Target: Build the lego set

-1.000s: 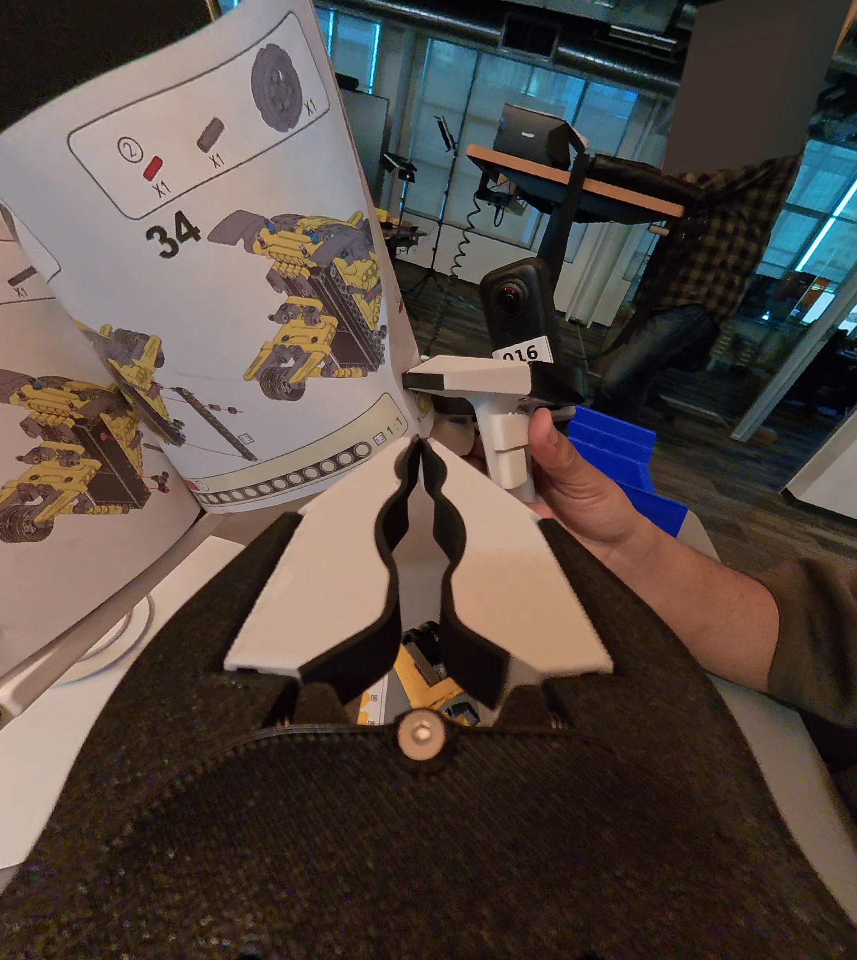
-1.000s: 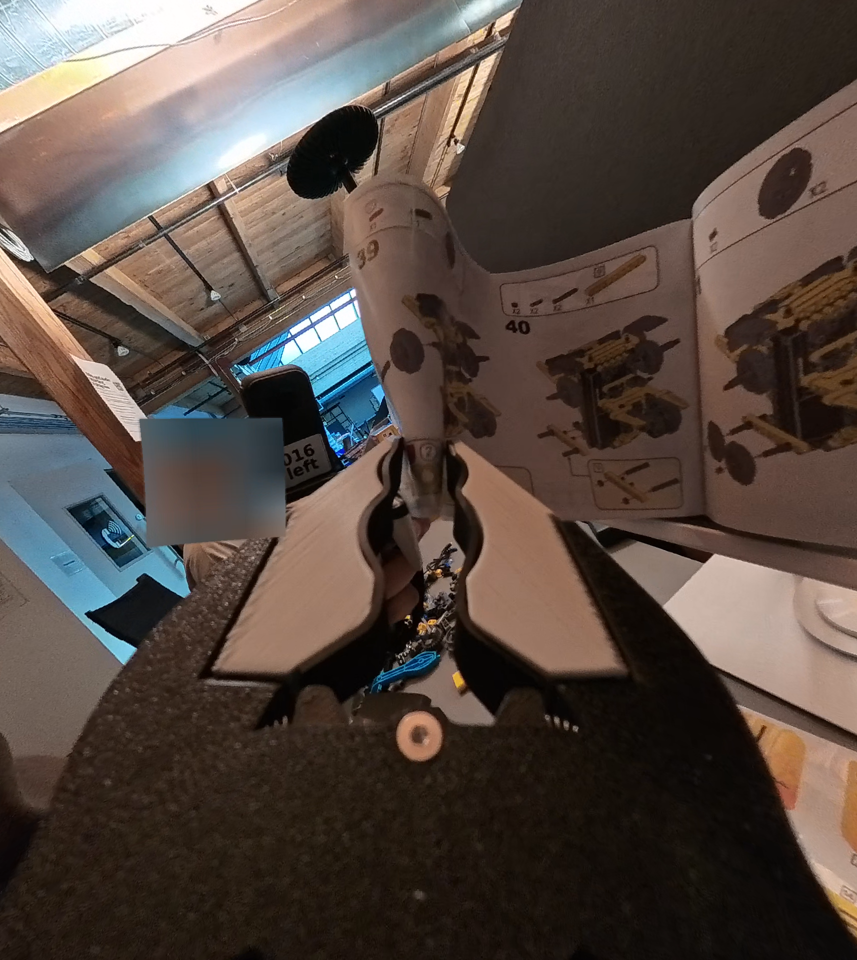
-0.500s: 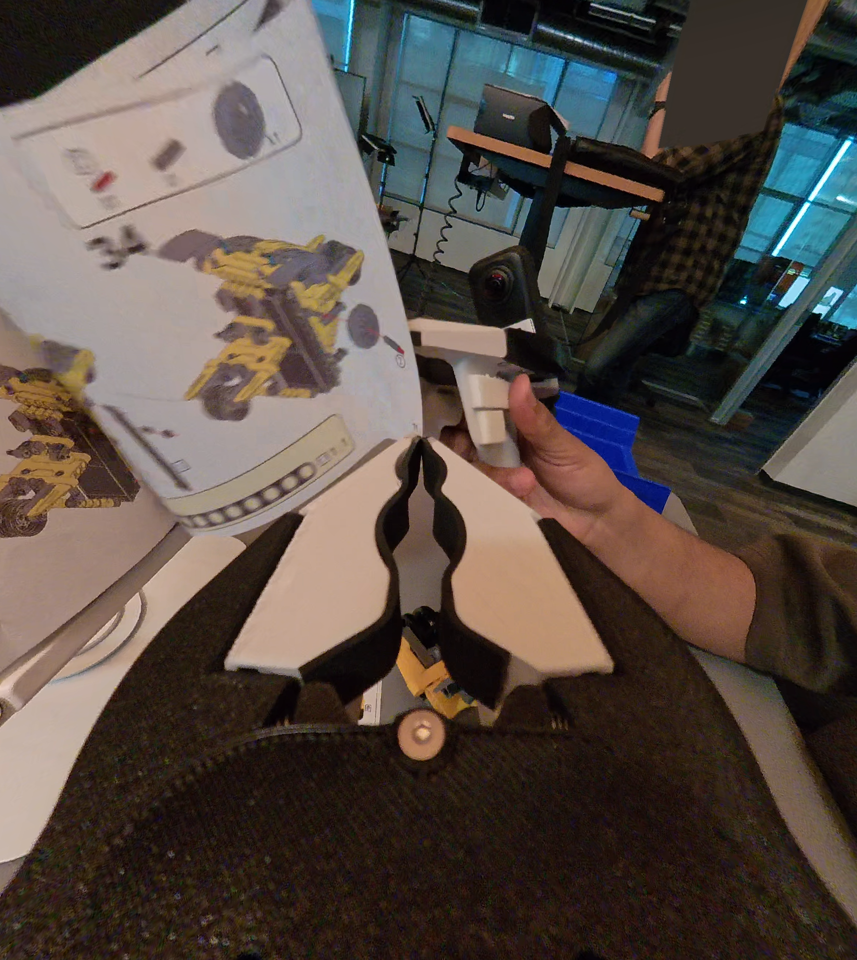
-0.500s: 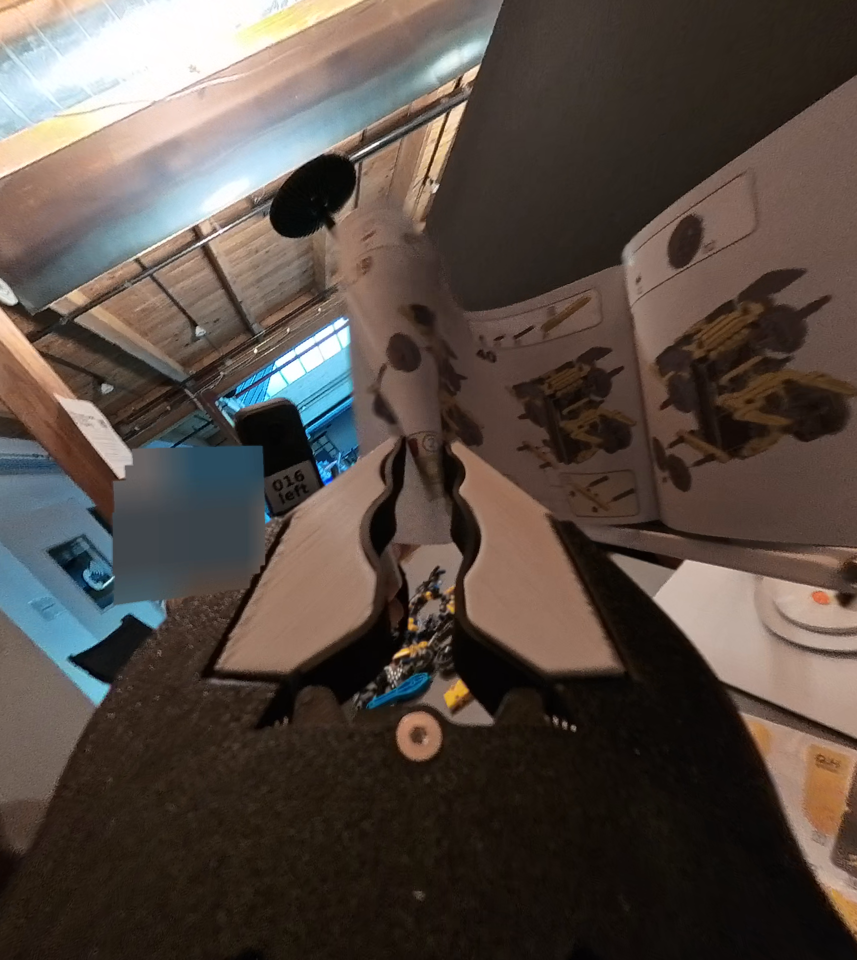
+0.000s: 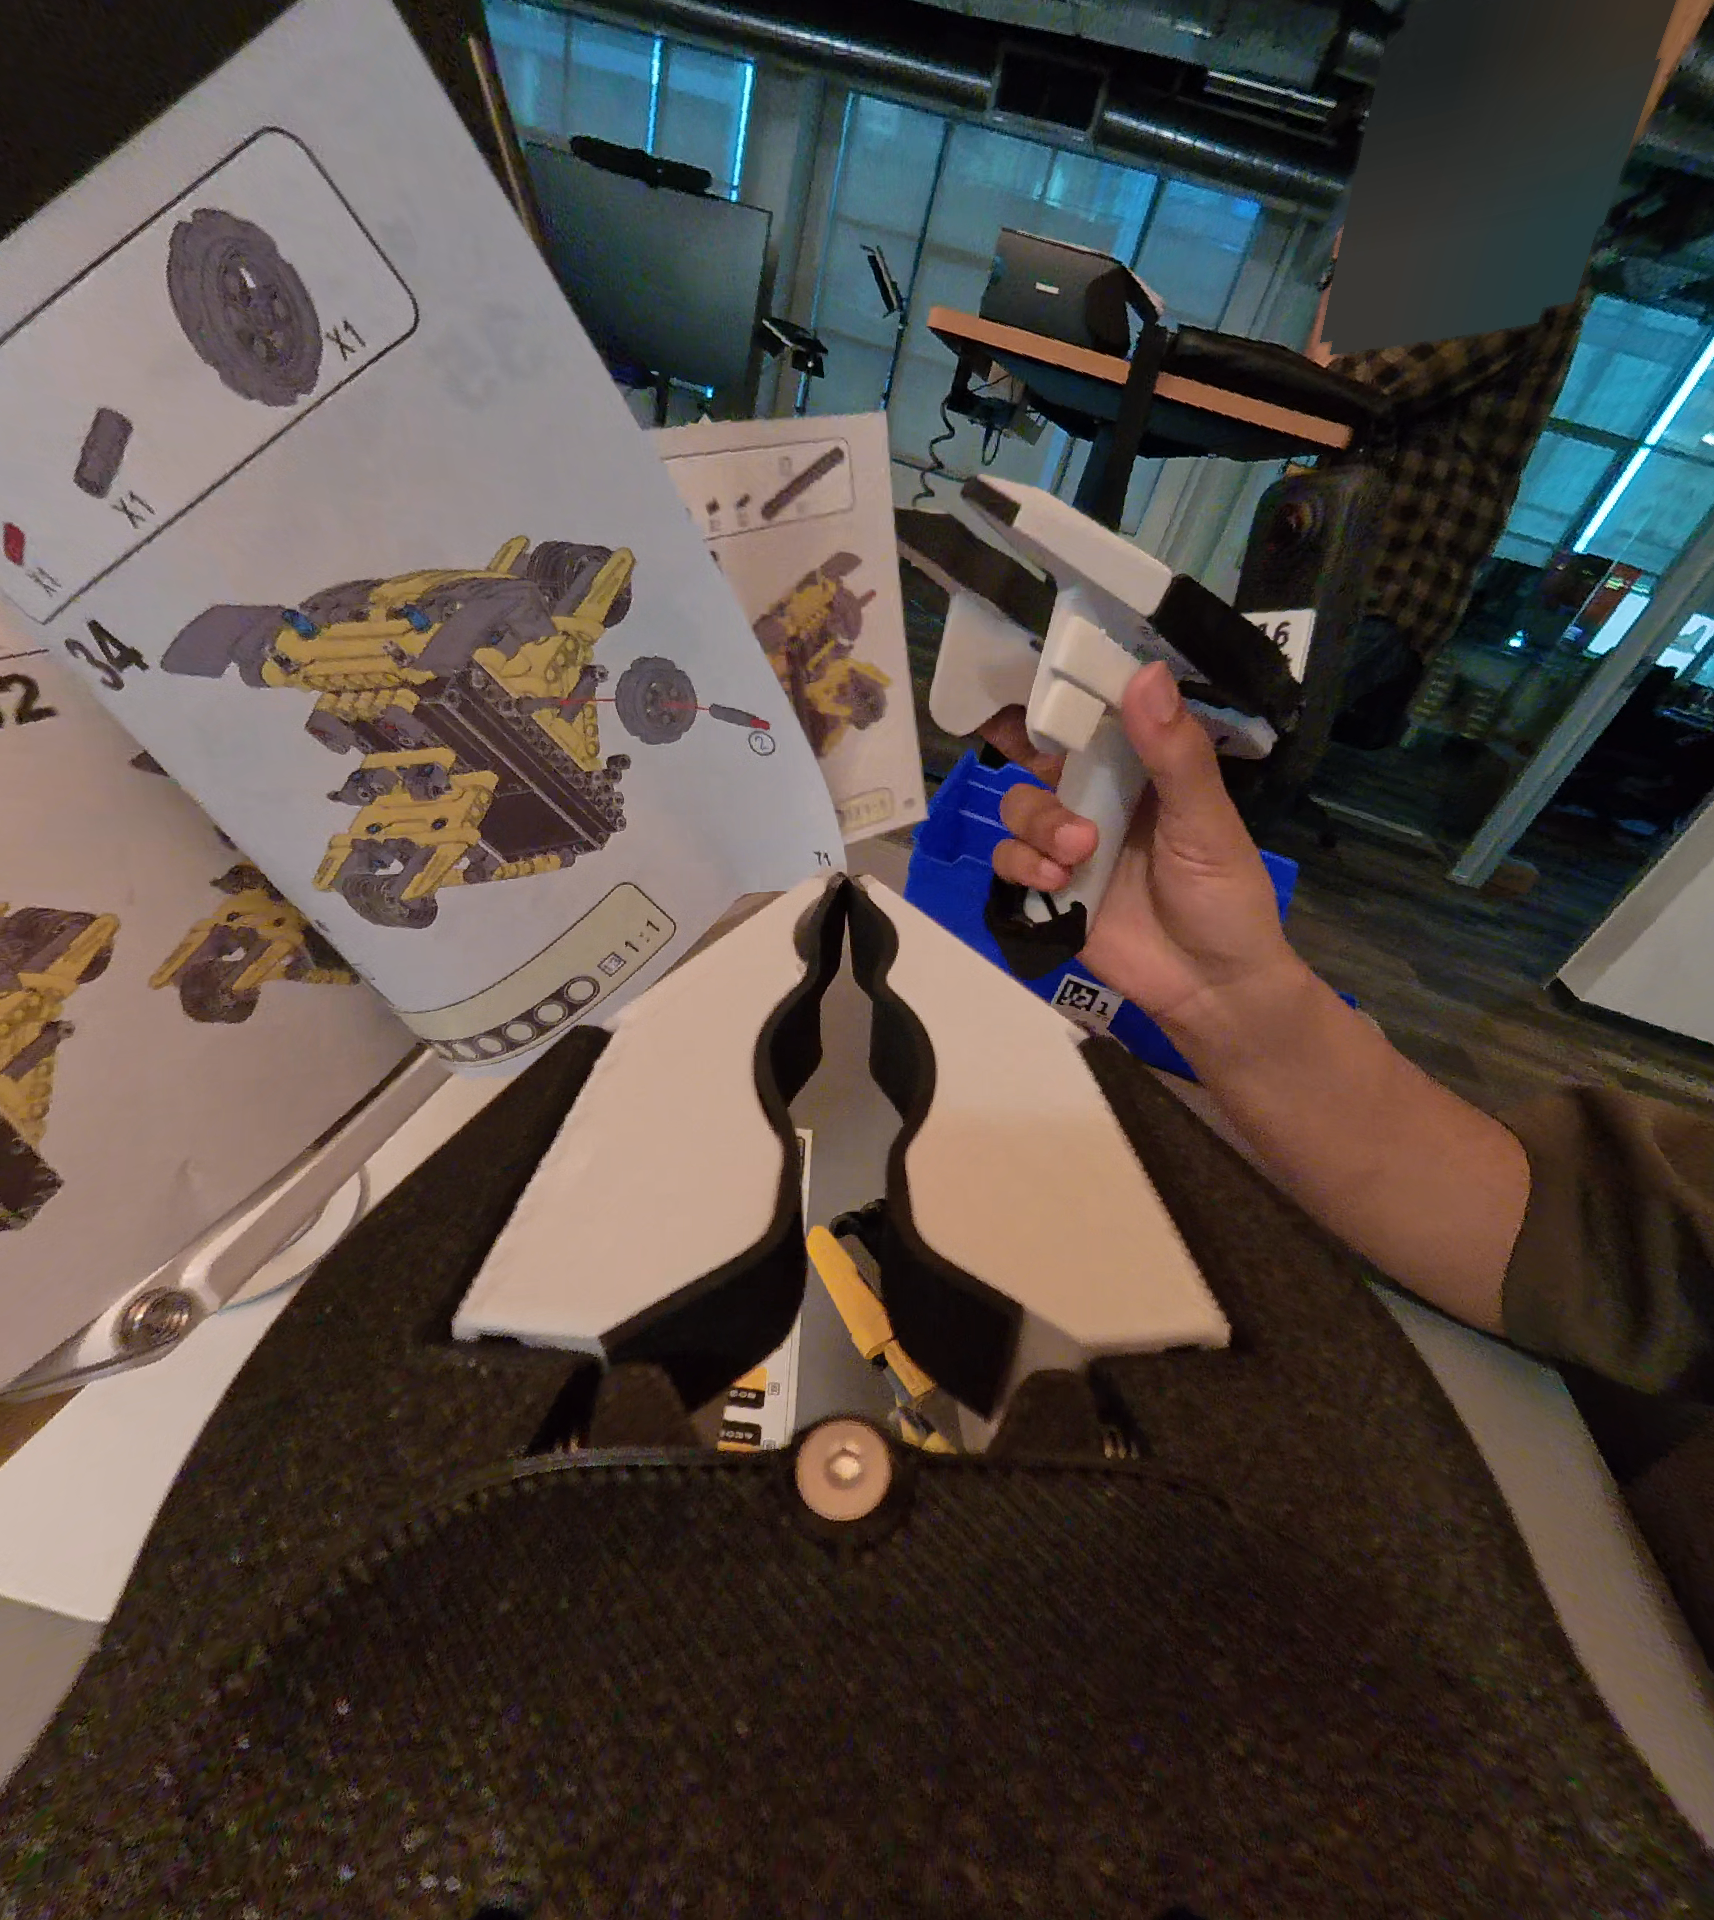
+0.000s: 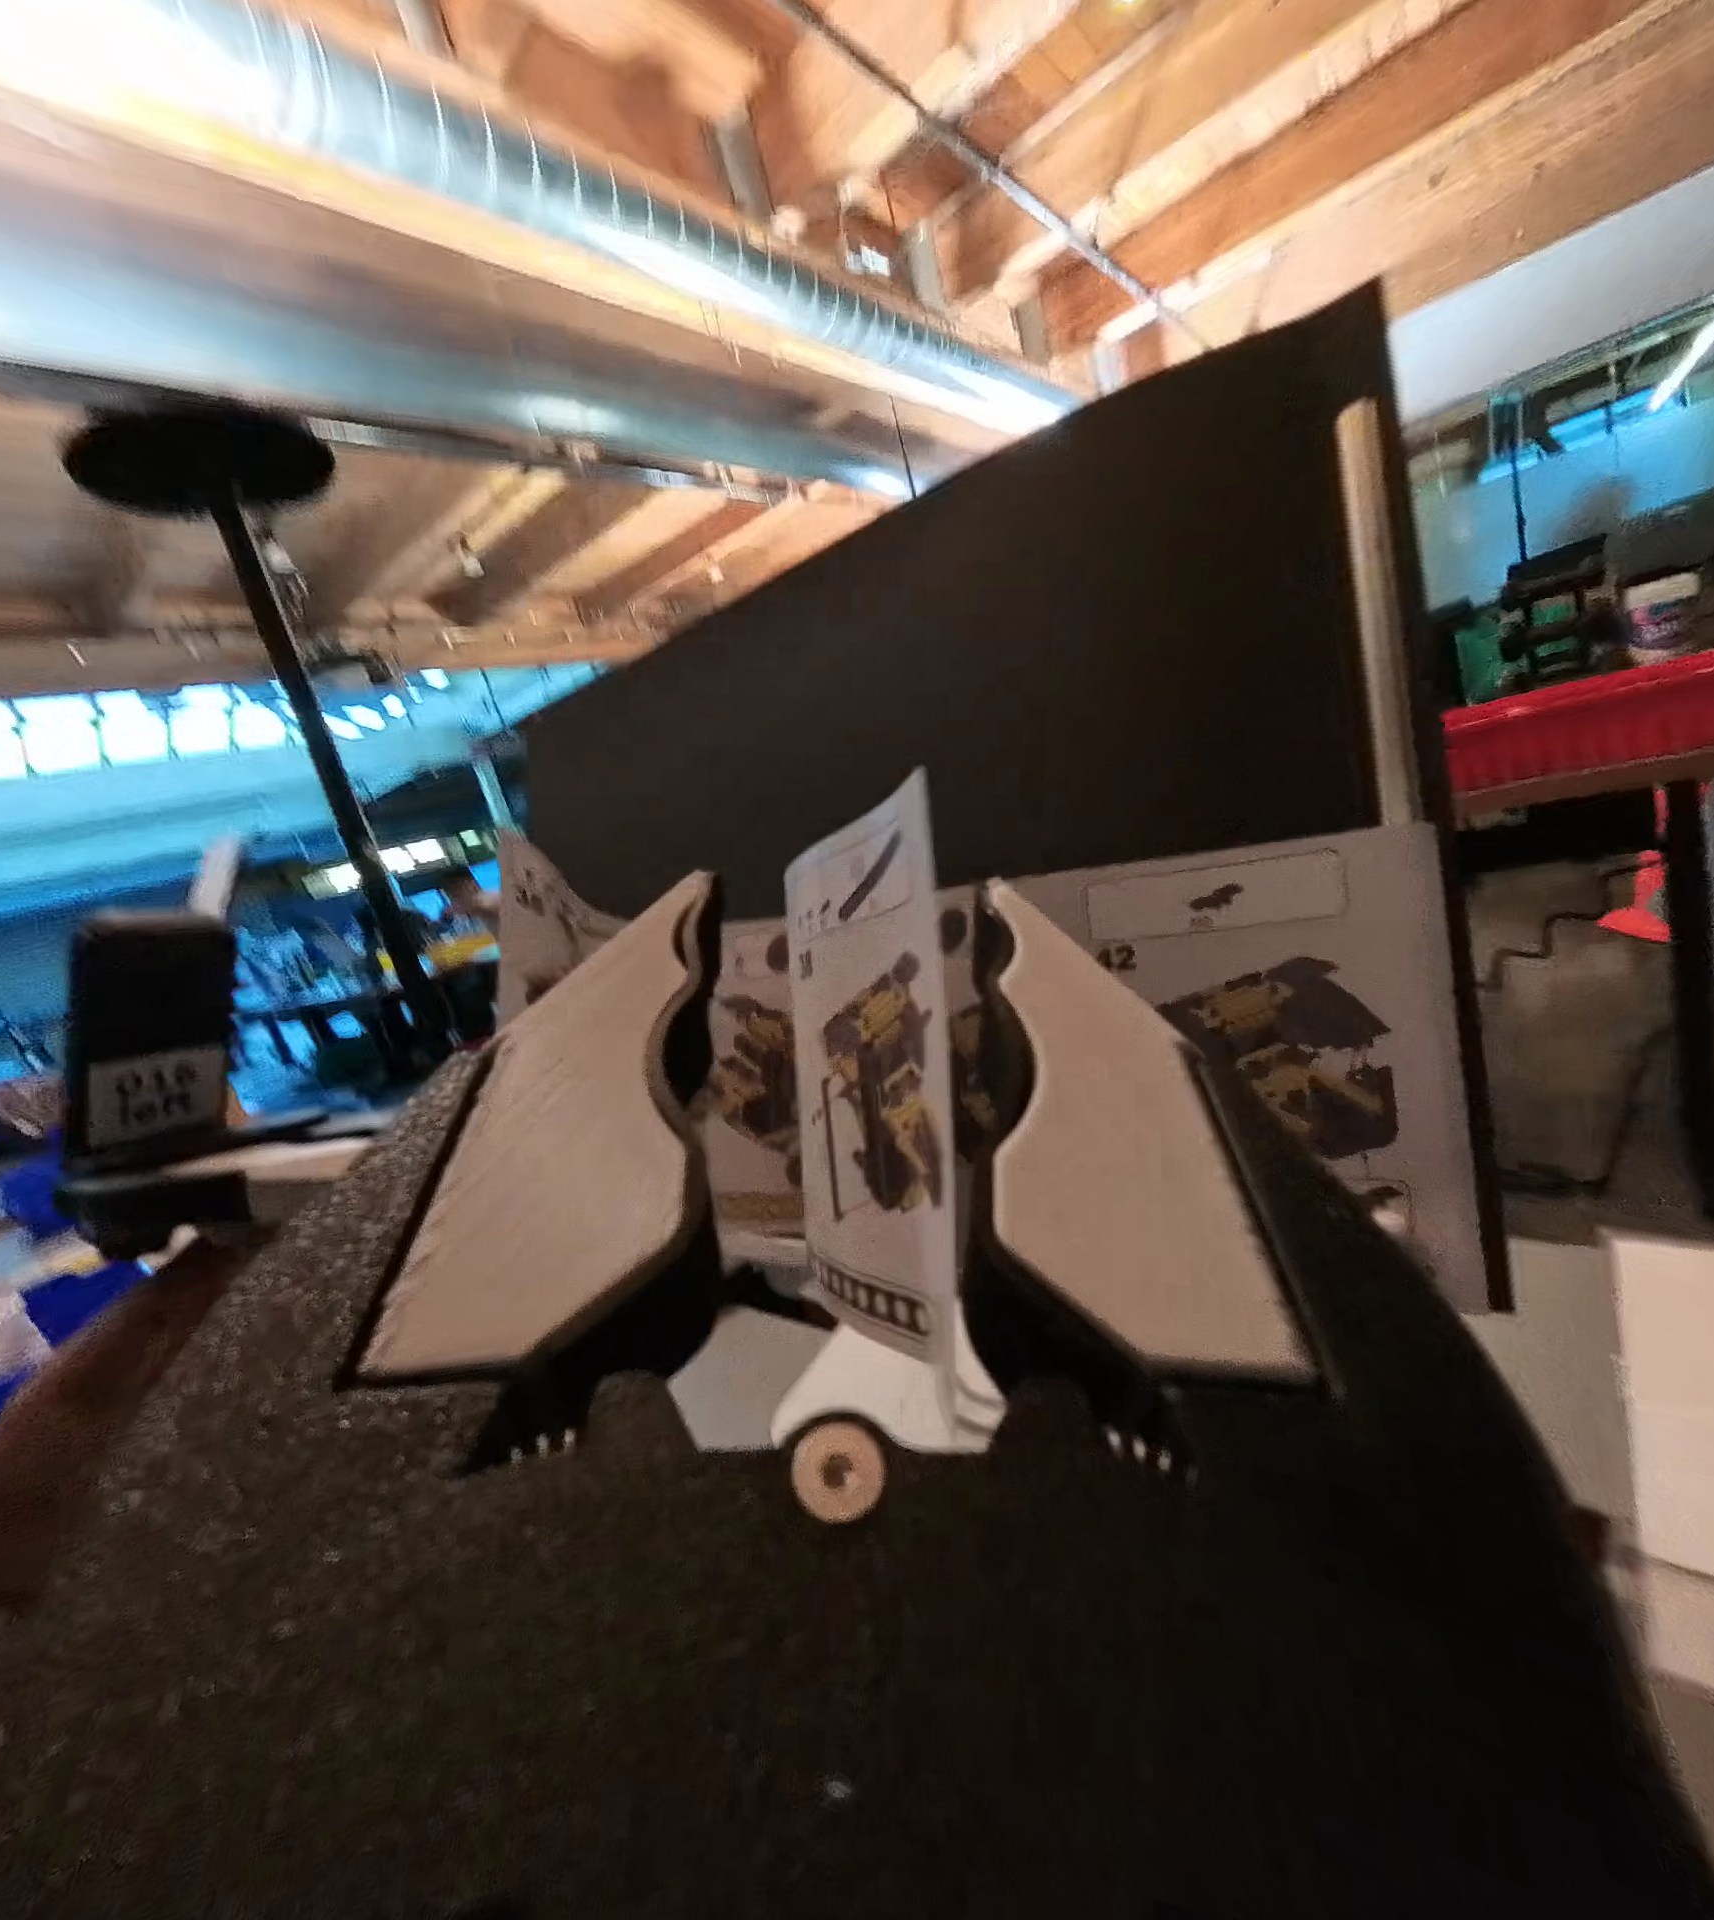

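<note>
An open instruction booklet (image 5: 22,935) with drawings of a yellow vehicle leans on a stand. One lifted page (image 5: 365,623) runs down to my left gripper (image 5: 845,894), which is shut with its tips on that page's lower right corner. A hand (image 5: 1165,862) holds my right gripper (image 5: 1071,613) up to the right of the page, apart from it. In the right wrist view my right gripper (image 6: 848,894) is open and empty. It faces the booklet (image 6: 1248,1039), where a loose page (image 6: 874,1039) stands edge-on beyond the fingers.
A blue bin (image 5: 978,831) sits behind the hand. The stand's metal arm (image 5: 209,1278) rests on the white table (image 5: 157,1455). A yellow part (image 5: 853,1309) lies under my left fingers. A black board (image 6: 1040,675) backs the booklet. A red tray (image 6: 1601,727) sits on a side table. About 15 cm separates my left fingertips from my right.
My right gripper has opened, let go of the page edge and drawn back from the booklet. My left gripper stays shut at the page corner; the page has flattened out.
</note>
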Available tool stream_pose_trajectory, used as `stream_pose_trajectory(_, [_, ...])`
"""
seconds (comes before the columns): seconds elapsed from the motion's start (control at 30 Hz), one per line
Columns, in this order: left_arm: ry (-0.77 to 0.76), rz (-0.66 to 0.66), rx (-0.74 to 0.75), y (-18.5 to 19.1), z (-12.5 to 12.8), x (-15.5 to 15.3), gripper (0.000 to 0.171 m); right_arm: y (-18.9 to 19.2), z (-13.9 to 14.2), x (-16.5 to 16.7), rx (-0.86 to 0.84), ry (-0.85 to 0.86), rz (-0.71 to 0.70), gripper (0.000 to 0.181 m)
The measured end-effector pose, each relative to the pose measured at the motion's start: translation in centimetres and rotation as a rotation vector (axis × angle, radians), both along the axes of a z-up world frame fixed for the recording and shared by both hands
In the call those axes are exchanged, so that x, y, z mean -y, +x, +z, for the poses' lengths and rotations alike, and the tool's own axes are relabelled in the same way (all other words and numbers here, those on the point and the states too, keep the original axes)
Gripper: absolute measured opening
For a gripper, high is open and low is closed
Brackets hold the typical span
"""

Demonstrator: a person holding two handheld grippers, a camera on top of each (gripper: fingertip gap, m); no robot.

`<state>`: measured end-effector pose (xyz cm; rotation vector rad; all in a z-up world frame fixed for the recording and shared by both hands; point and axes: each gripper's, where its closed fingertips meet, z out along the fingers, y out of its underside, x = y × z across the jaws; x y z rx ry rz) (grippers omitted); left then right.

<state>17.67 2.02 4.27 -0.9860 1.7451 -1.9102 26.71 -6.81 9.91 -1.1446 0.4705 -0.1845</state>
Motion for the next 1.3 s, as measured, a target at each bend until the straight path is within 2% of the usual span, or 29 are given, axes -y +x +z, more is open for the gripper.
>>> stream_pose_trajectory(0.1, [0.007,0.009,-0.008,-0.2,0.0,-0.8,0.000,0.1,-1.7,-1.7,-0.065,-0.076,0.036,0.065])
stream_pose_trajectory(0.17, [0.003,0.011,-0.017,-0.6,0.1,-1.5,0.000,0.5,-3.5,-2.8,-0.170,-0.090,0.109,0.064])
stream_pose_trajectory(0.27, [-0.011,0.021,-0.028,-1.3,0.5,-3.0,0.000,-0.1,-5.0,-3.8,-0.270,-0.088,0.279,0.024])
stream_pose_trajectory(0.3, [-0.017,0.030,-0.037,-1.5,0.5,-3.6,0.009,0.1,-5.1,-3.7,-0.282,-0.079,0.288,0.016])
stream_pose_trajectory(0.4, [-0.026,0.109,-0.074,-1.4,0.1,-6.1,0.032,0.7,-5.1,-3.0,-0.259,-0.086,0.255,0.001])
stream_pose_trajectory(0.5, [-0.079,0.146,-0.091,-1.4,0.1,-7.8,0.051,0.9,-4.5,-2.5,-0.220,-0.106,0.227,0.000])
stream_pose_trajectory(0.53, [-0.104,0.137,-0.087,-1.5,0.4,-7.9,0.050,0.8,-4.3,-2.4,-0.211,-0.108,0.221,0.000])
stream_pose_trajectory(0.6, [-0.138,0.131,-0.080,-1.7,0.7,-8.3,0.014,0.8,-4.1,-2.2,-0.198,-0.112,0.212,0.000])
stream_pose_trajectory(0.63, [-0.144,0.141,-0.086,-1.7,0.6,-8.5,0.001,0.9,-4.1,-2.1,-0.194,-0.114,0.208,0.000])
stream_pose_trajectory(1.0, [-0.093,0.216,-0.074,-1.0,0.5,-8.7,0.000,1.2,-4.2,-1.9,-0.196,-0.113,0.200,0.001])
stream_pose_trajectory(1.3, [-0.122,0.187,-0.068,-1.3,1.0,-8.4,0.000,1.2,-4.2,-2.0,-0.195,-0.119,0.204,0.001])
